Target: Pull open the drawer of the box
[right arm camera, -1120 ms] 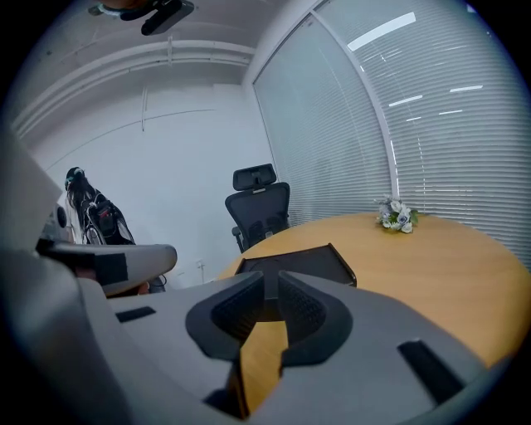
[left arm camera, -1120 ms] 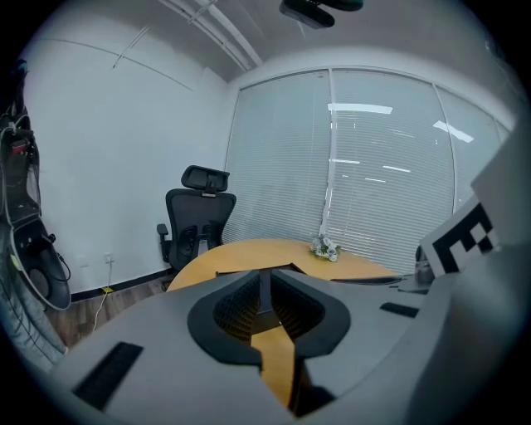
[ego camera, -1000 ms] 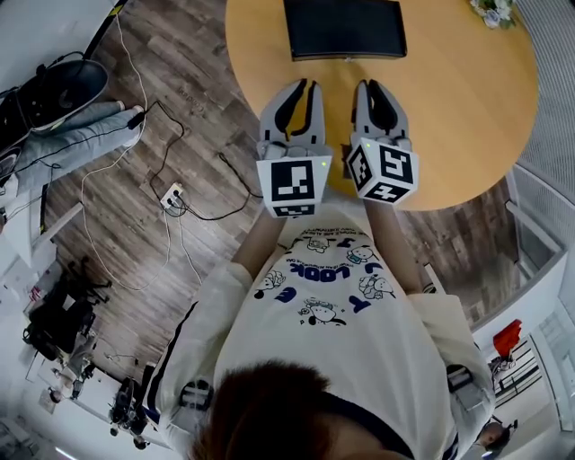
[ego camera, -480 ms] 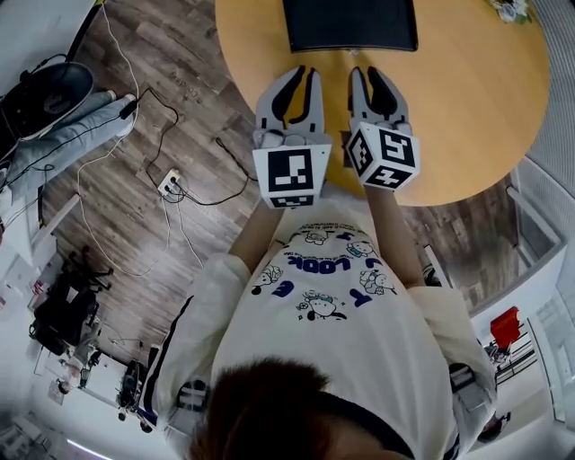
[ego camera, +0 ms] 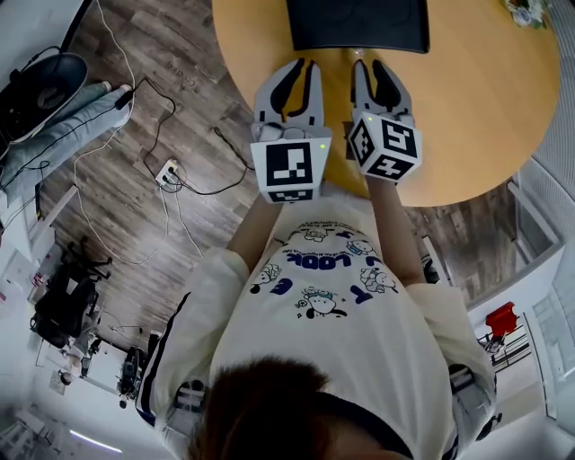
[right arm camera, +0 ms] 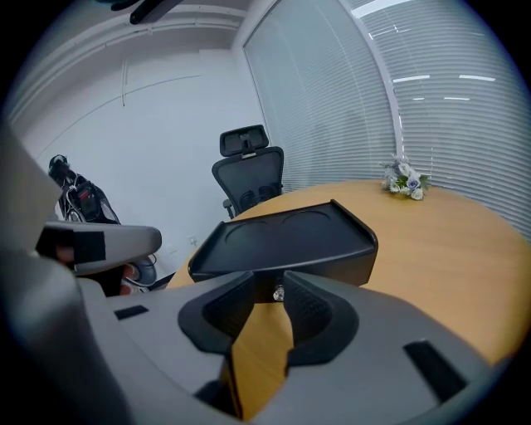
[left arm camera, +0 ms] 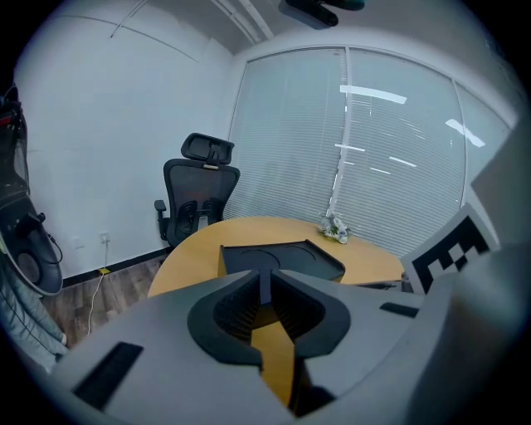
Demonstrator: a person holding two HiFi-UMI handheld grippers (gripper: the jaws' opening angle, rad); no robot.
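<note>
A flat black box [ego camera: 358,22] lies on the round wooden table [ego camera: 467,108], its front face toward me. It also shows in the left gripper view [left arm camera: 282,256] and the right gripper view [right arm camera: 286,236]. A small metal drawer knob [right arm camera: 279,293] sticks out of that face. My right gripper [ego camera: 368,65] [right arm camera: 267,286] stands narrowly open just before the box, the knob between its fingertips. My left gripper [ego camera: 307,63] [left arm camera: 265,278] hovers beside it over the table, facing the box's left part, shut with nothing held.
A small bunch of flowers [ego camera: 526,11] [right arm camera: 405,180] sits at the table's far right. A black office chair [left arm camera: 199,195] stands behind the table near the blinds. Cables and a power strip [ego camera: 171,175] lie on the wooden floor to the left.
Both grippers have moved forward over the table and now sit closer to the box's front face. Their jaws look unchanged.
</note>
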